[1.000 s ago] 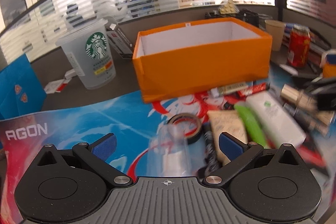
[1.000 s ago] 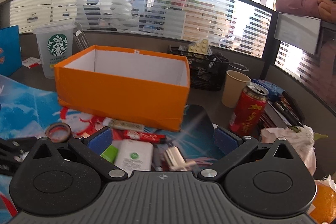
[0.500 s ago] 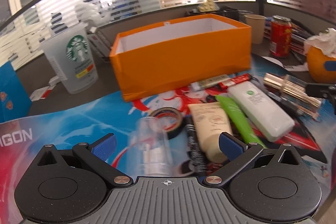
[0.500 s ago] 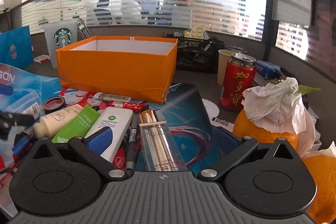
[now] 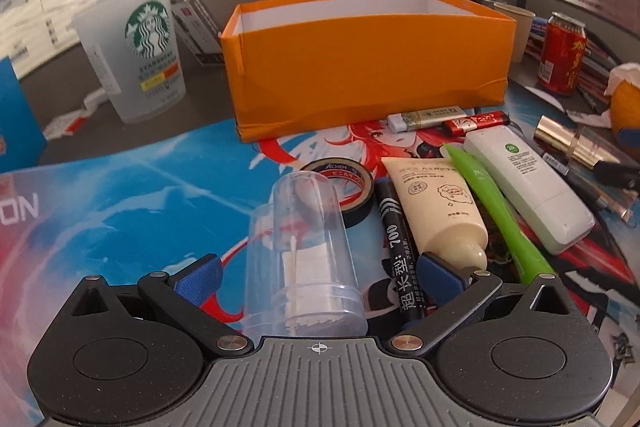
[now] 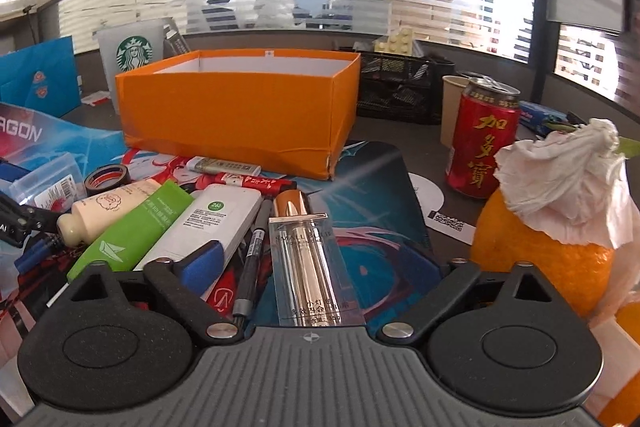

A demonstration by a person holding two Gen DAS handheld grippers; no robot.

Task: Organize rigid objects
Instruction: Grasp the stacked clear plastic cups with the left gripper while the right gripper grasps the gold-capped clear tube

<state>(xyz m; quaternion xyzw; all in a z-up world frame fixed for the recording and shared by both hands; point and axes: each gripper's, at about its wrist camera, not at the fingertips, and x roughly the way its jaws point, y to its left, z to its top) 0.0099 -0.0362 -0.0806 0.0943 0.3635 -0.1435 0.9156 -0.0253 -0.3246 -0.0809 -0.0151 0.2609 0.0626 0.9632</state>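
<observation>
Both grippers have dropped closer to the clutter on the printed mat. Left gripper point(image 5: 318, 277) stands apart around a clear plastic cup point(image 5: 304, 251) lying on its side, pads not touching; white contents inside are hard to make out. Right gripper point(image 6: 324, 263) is closing around a clear-cased gold tube point(image 6: 306, 259), its right pad hidden. Behind stands an open orange cardboard box point(image 5: 360, 67), its floor hidden.
</observation>
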